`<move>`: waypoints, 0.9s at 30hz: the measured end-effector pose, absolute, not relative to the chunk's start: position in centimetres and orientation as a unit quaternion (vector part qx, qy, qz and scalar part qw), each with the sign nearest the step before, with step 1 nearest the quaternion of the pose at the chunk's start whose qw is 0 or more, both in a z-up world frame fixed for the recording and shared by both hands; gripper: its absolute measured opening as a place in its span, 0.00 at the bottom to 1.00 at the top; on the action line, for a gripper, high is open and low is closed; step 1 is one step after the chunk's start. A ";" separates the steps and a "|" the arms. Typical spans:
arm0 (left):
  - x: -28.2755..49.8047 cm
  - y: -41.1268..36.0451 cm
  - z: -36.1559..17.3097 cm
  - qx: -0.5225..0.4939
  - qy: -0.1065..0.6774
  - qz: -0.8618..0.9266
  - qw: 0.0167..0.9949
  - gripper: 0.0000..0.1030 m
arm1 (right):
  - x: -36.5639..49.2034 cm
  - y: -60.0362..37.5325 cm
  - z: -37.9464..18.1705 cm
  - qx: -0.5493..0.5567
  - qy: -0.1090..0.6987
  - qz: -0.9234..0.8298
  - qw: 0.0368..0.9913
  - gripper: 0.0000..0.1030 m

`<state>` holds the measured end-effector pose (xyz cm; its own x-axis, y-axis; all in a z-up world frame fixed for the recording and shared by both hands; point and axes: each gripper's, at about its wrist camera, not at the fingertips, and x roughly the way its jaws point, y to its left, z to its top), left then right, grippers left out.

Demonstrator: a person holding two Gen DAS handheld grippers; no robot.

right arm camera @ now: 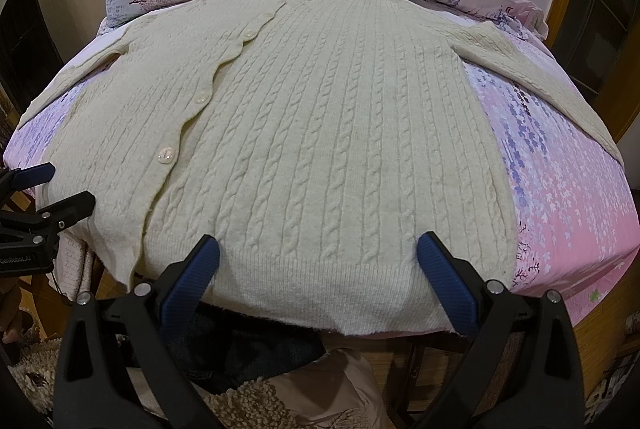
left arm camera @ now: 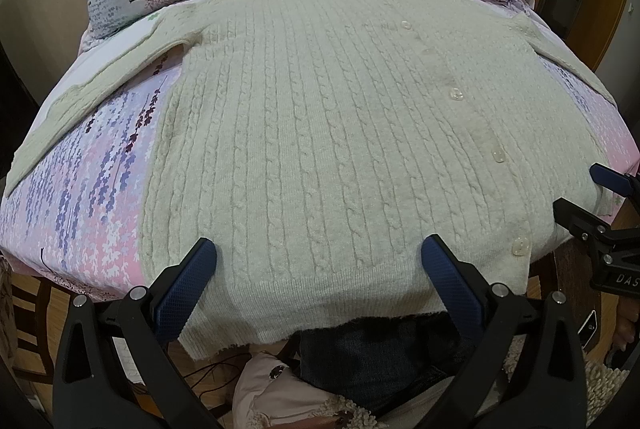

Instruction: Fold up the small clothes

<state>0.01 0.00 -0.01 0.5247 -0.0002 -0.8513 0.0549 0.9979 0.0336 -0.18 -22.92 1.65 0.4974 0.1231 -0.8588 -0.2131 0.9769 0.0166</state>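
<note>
Poised at the outset of folding – left gripper (left arm camera: 319, 257) and right gripper (right arm camera: 318, 253) both spread wide, gripping nothing, over the hem of the cream cardigan (left arm camera: 320, 133) lying flat, buttoned, on the bed sheet (left arm camera: 80, 181) – likely pinching the hem next.

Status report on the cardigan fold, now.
Left gripper and right gripper open, over the hem. Cream cardigan flat on the bed sheet, buttoned, sleeves spread, unfolded. Nothing on top of it.
</note>
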 end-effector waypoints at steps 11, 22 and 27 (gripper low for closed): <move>-0.2 0.0 -0.1 0.028 0.489 -0.016 0.872 0.99 | -0.2 -22.9 1.6 -0.046 0.492 0.097 0.864 0.96; 0.1 0.1 -0.3 0.028 0.490 -0.016 0.871 0.99 | -0.1 -22.9 1.6 -0.046 0.492 0.097 0.864 0.96; 0.1 0.1 -0.3 0.028 0.490 -0.016 0.871 0.99 | -0.1 -22.9 1.6 -0.046 0.492 0.097 0.864 0.96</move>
<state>0.10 0.12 -0.29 0.5186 -0.0009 -0.8550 0.0564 0.9979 0.0331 -0.13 -22.91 1.63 0.4969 0.1236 -0.8589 -0.2133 0.9768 0.0172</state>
